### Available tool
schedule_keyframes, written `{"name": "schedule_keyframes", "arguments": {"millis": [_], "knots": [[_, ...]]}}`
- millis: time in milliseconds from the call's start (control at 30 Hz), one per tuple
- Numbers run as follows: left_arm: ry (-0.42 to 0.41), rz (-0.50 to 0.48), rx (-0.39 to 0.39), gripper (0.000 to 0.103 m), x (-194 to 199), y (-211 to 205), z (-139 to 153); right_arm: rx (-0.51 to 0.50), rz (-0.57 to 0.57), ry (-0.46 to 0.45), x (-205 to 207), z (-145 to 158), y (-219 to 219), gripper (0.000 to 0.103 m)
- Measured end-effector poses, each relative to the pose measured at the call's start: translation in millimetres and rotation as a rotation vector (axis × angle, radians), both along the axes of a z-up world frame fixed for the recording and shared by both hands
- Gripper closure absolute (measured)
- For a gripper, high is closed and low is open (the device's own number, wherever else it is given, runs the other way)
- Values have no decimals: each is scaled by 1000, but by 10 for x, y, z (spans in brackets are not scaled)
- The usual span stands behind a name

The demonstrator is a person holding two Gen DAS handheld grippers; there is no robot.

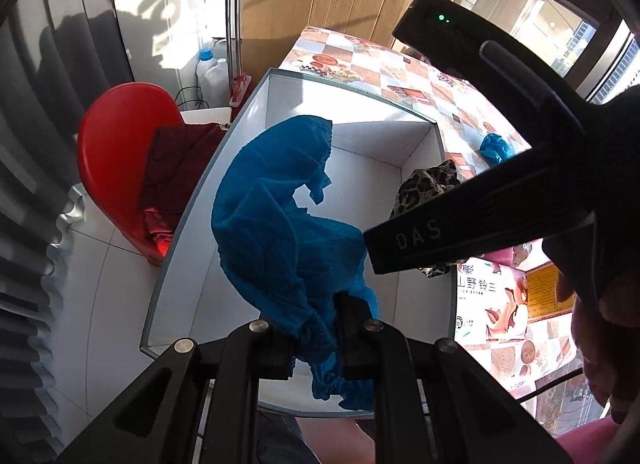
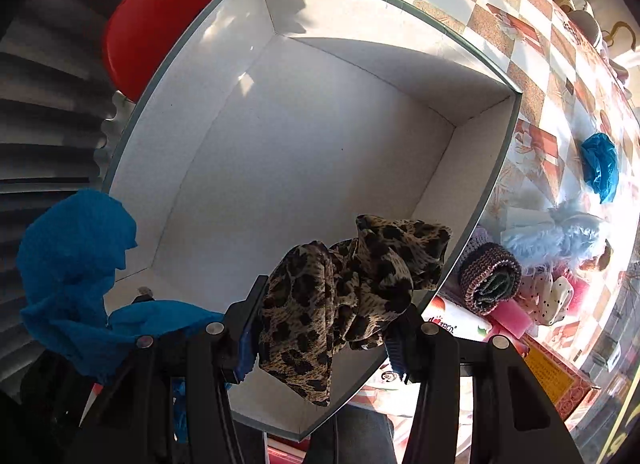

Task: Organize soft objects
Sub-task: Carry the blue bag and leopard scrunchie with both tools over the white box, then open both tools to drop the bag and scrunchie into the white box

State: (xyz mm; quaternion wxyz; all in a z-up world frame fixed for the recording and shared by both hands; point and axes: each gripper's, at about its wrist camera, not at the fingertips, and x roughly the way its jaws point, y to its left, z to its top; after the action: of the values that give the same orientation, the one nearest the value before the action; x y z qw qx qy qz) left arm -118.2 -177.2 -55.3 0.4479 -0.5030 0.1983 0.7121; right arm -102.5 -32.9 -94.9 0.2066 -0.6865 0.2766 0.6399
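Blue terry cloth (image 1: pixel 280 220) is pinched in the closed left gripper (image 1: pixel 316 338), hanging straight down over the open white cardboard box (image 2: pixel 400 60); leopard-print fabric (image 2: pixel 352 292) is clamped likewise by the right gripper (image 2: pixel 320 344); both are judged ready for dropping.

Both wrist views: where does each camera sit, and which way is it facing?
Left wrist: on the left gripper, looking down into the white box; its fingers pinch a blue cloth; the right gripper crosses.
Right wrist: on the right gripper, above the box, gripping a leopard-print cloth.
Shared: box, both cloths, red chair.
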Motion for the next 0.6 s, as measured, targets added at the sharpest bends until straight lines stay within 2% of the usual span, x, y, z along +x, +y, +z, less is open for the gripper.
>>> {"name": "schedule_keyframes", "arguments": {"millis": [200, 300, 400, 600], "knots": [[15, -52, -25, 87, 243, 130, 77, 2, -55, 84, 319, 246, 114, 50], [-10, -75, -22, 87, 254, 171, 109, 4, -79, 118, 455, 366, 125, 50], [-61, -56, -45, 87, 139, 141, 93, -5, -120, 151, 530, 442, 116, 50], [-122, -17, -134, 87, -198, 24, 18, -30, -134, 234, 405, 547, 85, 50]]}}
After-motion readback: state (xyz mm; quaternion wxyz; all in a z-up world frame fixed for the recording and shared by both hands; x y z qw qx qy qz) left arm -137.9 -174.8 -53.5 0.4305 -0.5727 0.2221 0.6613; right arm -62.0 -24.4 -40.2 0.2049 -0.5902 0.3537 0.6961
